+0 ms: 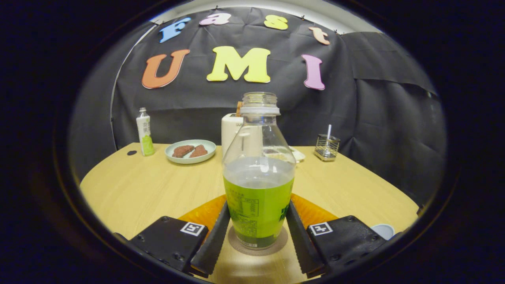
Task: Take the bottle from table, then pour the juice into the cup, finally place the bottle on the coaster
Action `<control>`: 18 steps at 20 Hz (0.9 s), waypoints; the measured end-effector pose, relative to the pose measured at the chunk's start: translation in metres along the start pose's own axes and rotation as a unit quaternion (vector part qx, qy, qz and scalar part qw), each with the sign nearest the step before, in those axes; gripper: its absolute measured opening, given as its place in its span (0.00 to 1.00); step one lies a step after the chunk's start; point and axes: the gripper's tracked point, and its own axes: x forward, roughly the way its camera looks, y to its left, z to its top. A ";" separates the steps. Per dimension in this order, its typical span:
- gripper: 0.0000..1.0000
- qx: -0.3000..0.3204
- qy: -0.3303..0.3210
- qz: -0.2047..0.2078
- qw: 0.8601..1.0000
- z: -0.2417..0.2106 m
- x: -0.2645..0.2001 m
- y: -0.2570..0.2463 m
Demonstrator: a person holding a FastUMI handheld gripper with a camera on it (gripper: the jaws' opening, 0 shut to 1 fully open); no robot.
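Observation:
An uncapped clear bottle (258,173) with a green label and some juice inside stands upright on a round brownish coaster (276,245). My gripper (258,205) has a finger on each side of the bottle at label height, and both fingertips touch its sides. The rim of a pale cup (382,230) peeks out to the right, just past the right finger. The bottle hides part of the coaster.
An orange mat (203,215) lies under the coaster on the wooden table (142,185). Farther back stand a small green-and-white bottle (144,132), a plate (191,151) with two brown pieces, a white appliance (230,130) and a wire holder (326,146).

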 end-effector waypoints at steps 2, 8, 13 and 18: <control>0.82 -0.005 -0.003 0.002 1.000 0.001 0.001 0.003; 0.94 -0.004 0.011 -0.001 1.000 -0.004 0.001 -0.003; 0.97 0.014 -0.006 0.007 1.000 0.005 -0.016 -0.014; 1.00 0.011 -0.034 0.023 0.999 0.010 -0.059 -0.014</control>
